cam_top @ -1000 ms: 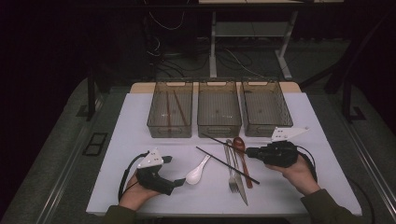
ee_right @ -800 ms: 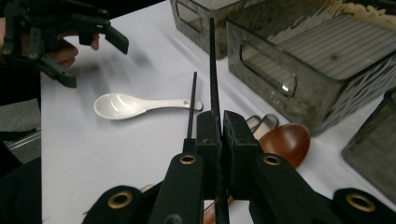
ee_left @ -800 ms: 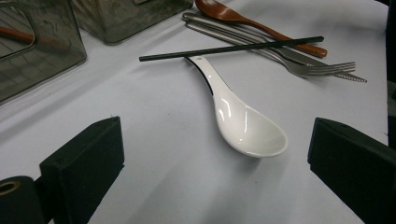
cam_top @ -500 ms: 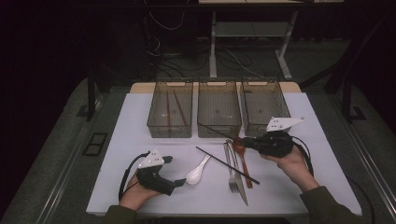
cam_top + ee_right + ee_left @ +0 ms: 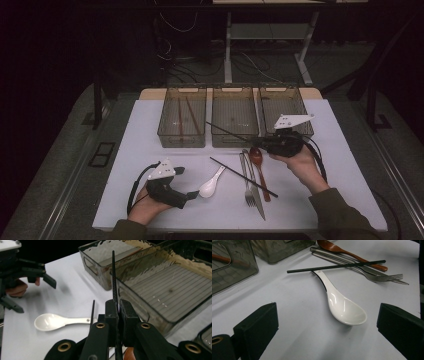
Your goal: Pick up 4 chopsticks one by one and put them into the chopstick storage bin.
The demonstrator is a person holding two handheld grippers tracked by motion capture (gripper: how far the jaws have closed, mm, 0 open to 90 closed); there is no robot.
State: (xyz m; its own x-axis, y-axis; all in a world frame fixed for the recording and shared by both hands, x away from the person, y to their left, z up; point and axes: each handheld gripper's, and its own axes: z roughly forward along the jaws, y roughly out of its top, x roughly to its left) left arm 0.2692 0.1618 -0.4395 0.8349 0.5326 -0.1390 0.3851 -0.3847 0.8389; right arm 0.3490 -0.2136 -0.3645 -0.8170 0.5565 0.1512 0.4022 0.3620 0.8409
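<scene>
left tongs (image 5: pixel 192 194): resting on surface (image 5: pixel 125 165) nearest the person, jaws wide apart, nothing held; white spoon (image 5: pixel 343 308) lies between them, untouched.
loose cutlery: mid-surface. 2nd black chopstick (image 5: pixel 243 176) lies diagonally across fork (image 5: pixel 247 180) + knife (image 5: pixel 256 187); wooden spoon (image 5: pixel 259 165) beside them.
right tongs (image 5: pixel 261 143): clamped tight on a black chopstick (image 5: pixel 114 277), held off the surface, tip pointing over middle bin's near edge.
bins: three in a row at far side. left bin (image 5: pixel 182 122) already has brown chopsticks (image 5: pixel 186 117); middle bin (image 5: pixel 234 120) looks empty.
step: prob sorting, carry phase w/ chopstick.
next: pick the bin (likely left, w/ the other sticks), swing over rim, lower, then open. watch long end catching the wall.
</scene>
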